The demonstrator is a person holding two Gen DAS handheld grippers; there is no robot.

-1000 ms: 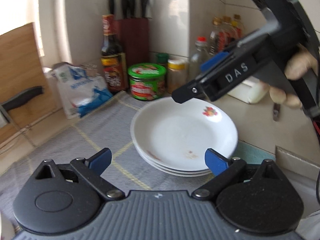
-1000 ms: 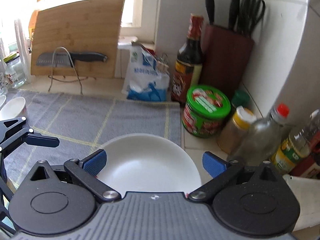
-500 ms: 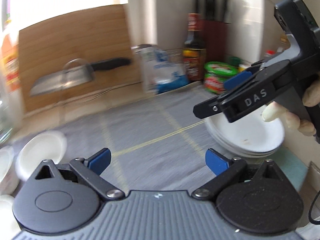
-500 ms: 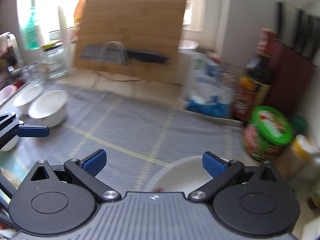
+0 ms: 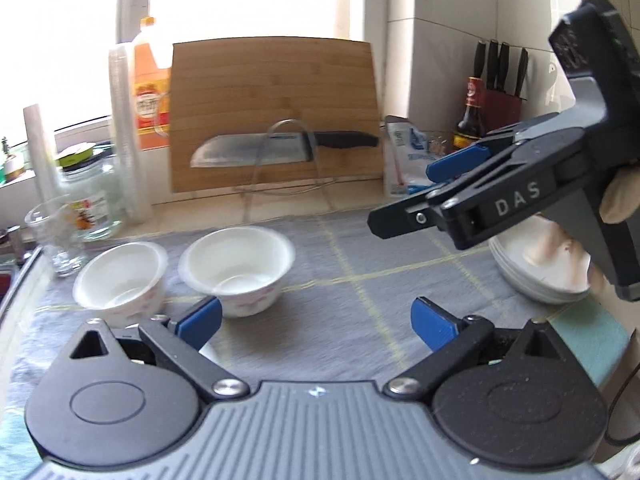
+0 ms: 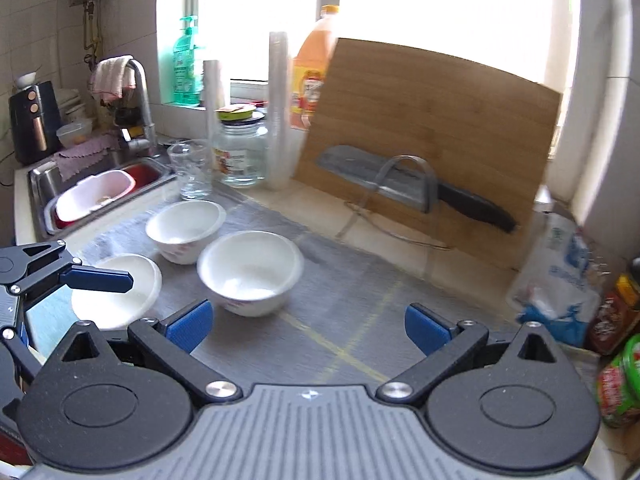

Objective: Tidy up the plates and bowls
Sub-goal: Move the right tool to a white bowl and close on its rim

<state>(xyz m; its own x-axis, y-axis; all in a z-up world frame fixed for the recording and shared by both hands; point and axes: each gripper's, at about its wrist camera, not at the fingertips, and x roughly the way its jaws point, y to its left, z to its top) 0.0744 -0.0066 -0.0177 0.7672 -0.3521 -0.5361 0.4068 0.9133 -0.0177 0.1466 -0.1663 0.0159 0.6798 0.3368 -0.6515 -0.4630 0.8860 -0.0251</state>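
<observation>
Three white bowls stand on the grey mat: one at the back, one in the middle and one at the left. The left wrist view shows two of them; a third is mostly hidden under my left gripper, which is open and holds nothing. A stack of white plates sits at the mat's right end, partly behind my right gripper. My right gripper is open and empty, a little short of the middle bowl. One blue-padded finger of my left gripper hangs over the left bowl.
A wooden cutting board leans at the back with a knife on a wire stand. A glass cup, a jar and stacked plastic cups stand near the sink. A bag and jars crowd the right.
Both grippers have swung left, away from the plate stack and toward the bowls. Both stayed open and empty.
</observation>
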